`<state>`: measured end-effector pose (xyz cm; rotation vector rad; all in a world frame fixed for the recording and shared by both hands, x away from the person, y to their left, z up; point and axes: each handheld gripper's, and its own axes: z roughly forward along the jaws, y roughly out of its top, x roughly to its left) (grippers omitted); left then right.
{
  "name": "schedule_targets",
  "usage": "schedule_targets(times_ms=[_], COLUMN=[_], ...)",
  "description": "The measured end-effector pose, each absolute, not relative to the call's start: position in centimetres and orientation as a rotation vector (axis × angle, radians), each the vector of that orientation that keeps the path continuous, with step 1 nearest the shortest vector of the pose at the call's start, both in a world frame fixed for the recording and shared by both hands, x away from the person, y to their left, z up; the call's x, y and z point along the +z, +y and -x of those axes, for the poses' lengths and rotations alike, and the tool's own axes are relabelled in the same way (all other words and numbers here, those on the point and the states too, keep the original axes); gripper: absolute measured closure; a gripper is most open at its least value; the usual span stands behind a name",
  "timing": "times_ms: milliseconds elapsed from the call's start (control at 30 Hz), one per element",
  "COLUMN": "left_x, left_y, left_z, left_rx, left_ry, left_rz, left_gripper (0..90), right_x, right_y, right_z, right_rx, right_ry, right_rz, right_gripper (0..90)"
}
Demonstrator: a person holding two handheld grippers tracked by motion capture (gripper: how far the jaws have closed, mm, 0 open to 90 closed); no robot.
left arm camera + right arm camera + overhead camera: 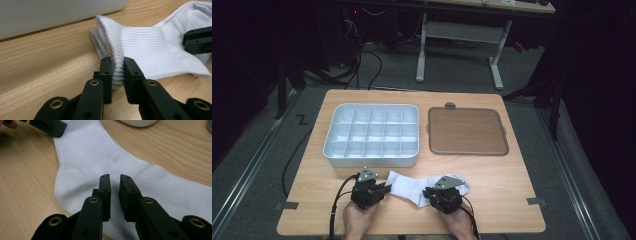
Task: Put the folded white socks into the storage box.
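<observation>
The left gripper (117, 66) is clenched on the white sock's (414, 186) ribbed cuff, anchoring it for handling; the right gripper (115, 181), nearly closed, presses its heel without visibly pinching fabric.

So it's a plain white sock (414, 187), ankle length with a ribbed cuff and a smooth foot part. It's lying flat on the wooden counter (507, 175) near the front edge, bent at the heel. The cuff end points to the left and its opening is bunched up where the left gripper (117, 71) pinches the ribbed edge. The toe end runs off to the right, under the right gripper (115, 182), whose jaws sit nearly together over the heel area, though I can't tell if they've actually caught any fabric.
</observation>
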<state>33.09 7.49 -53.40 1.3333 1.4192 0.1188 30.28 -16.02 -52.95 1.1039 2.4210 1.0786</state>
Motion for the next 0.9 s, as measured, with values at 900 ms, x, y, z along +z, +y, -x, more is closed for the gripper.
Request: schedule_targets(times_ms=[900], left_x=[-47.6], left_y=[8.7], left_z=[-32.2], left_rx=[0.043], left_ry=[1.247], left_rz=[-1.274], left_gripper=[80.6], right_x=[-53.0], right_y=[-14.3], right_z=[-30.3], right_rx=[1.072], right_ry=[2.437], right_rz=[-1.055], right_gripper=[80.4])
